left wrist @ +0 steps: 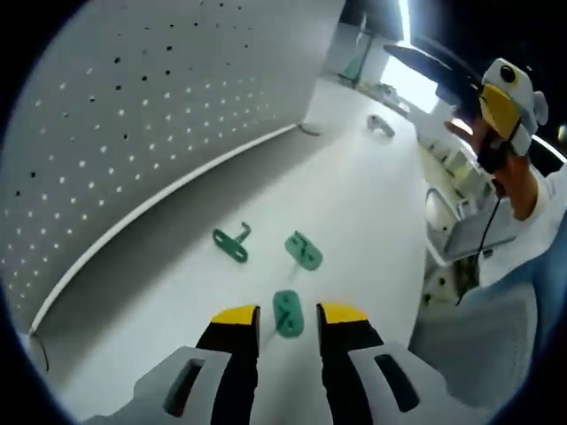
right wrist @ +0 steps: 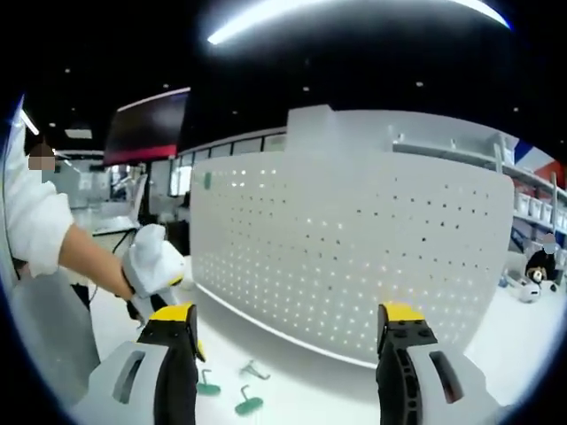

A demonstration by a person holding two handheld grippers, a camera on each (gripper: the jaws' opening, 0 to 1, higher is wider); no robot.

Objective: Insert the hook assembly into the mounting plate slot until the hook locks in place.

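Three hook pieces point(left wrist: 288, 312) lie near together on the bench point(left wrist: 354, 195), before the upright pegboard point(left wrist: 142, 106); a fourth piece point(left wrist: 381, 126) sits well apart.

My left tongs point(left wrist: 289, 329) are black with yellow tips; between those tips I see a green plate point(left wrist: 288, 312), two more green pieces point(left wrist: 304, 251) beyond it on the white tabletop point(left wrist: 354, 195). The pegboard point(right wrist: 354, 257) is white, dotted with holes.

The tabletop point(left wrist: 354, 177) is viewed steeply from close above in the left gripper view; the pegboard point(right wrist: 354, 257) is faced level from farther back in the right gripper view. Pegboard and green parts point(left wrist: 288, 312) are shared
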